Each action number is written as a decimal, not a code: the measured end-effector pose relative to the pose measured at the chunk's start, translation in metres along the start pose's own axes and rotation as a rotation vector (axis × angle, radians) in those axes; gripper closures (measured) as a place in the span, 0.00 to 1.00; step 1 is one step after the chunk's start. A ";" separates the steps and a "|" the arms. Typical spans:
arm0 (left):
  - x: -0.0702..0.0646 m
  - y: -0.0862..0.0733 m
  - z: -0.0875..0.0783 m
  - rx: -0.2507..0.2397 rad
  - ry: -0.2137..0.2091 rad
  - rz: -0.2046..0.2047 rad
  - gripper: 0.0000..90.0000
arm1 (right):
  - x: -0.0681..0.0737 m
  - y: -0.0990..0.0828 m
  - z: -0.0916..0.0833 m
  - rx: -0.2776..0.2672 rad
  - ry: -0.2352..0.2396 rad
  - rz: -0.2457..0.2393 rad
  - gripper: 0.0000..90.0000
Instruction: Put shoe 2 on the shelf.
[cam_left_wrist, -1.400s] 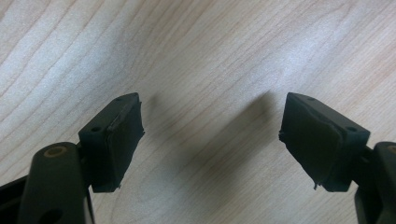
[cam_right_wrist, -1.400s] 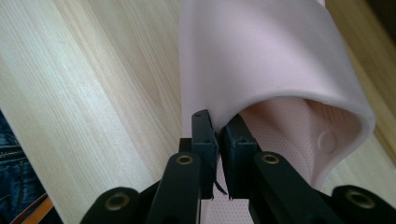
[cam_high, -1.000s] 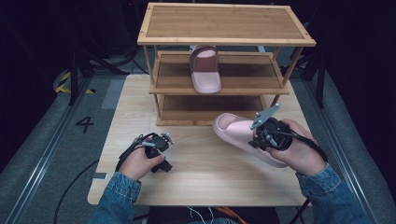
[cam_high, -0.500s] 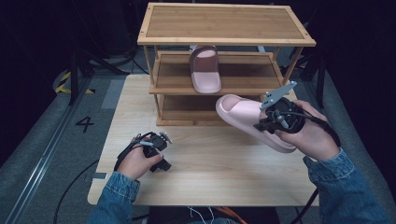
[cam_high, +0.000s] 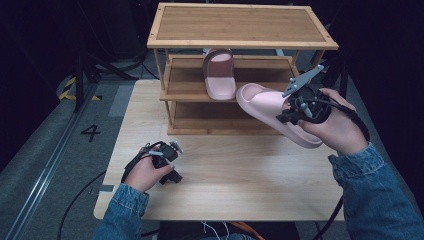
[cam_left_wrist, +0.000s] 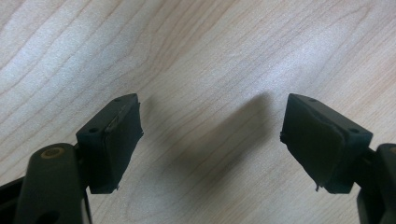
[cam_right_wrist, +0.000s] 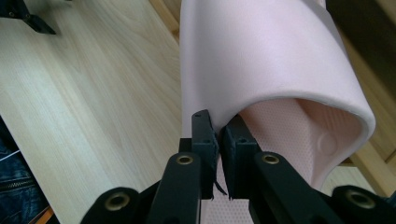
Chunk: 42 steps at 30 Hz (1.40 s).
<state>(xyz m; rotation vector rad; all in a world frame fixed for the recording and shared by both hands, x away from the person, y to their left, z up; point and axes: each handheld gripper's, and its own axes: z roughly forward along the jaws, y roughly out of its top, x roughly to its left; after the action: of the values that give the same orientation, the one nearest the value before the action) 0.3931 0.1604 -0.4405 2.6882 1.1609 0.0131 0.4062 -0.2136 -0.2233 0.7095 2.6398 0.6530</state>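
My right gripper (cam_high: 290, 114) is shut on the strap of a pink slipper (cam_high: 265, 107), which hangs in the air in front of the wooden rack (cam_high: 240, 25), toe toward the middle shelf. In the right gripper view the jaws pinch the strap edge of the pink slipper (cam_right_wrist: 261, 60) just above my right gripper (cam_right_wrist: 219, 135). A second pink slipper (cam_high: 219, 72) stands on the middle shelf. My left gripper (cam_high: 172, 162) rests low on the table at the left; in its own view my left gripper (cam_left_wrist: 210, 140) is open over bare wood.
The three-tier bamboo rack stands at the back of the light wooden table (cam_high: 240, 175). Its bottom shelf (cam_high: 225, 117) holds nothing. Cables trail off the table's front edge. Dark floor with a painted number lies to the left.
The right hand has lifted the pink slipper off the table and carried it up and toward the rack. The left hand has stayed put.
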 end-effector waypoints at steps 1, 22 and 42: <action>0.000 0.000 0.000 0.001 0.000 0.001 0.23 | -0.002 0.002 0.000 0.002 -0.004 -0.001 0.94; 0.001 -0.001 0.003 0.014 -0.005 0.005 0.23 | -0.041 0.035 0.013 0.026 -0.109 0.022 0.94; 0.003 -0.003 0.004 0.010 -0.011 -0.006 0.23 | -0.074 0.051 0.061 0.052 -0.200 0.063 0.94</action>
<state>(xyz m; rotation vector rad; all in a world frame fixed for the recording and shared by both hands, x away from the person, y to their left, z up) 0.3937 0.1640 -0.4451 2.6901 1.1692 -0.0092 0.5121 -0.1935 -0.2343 0.8305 2.4677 0.5030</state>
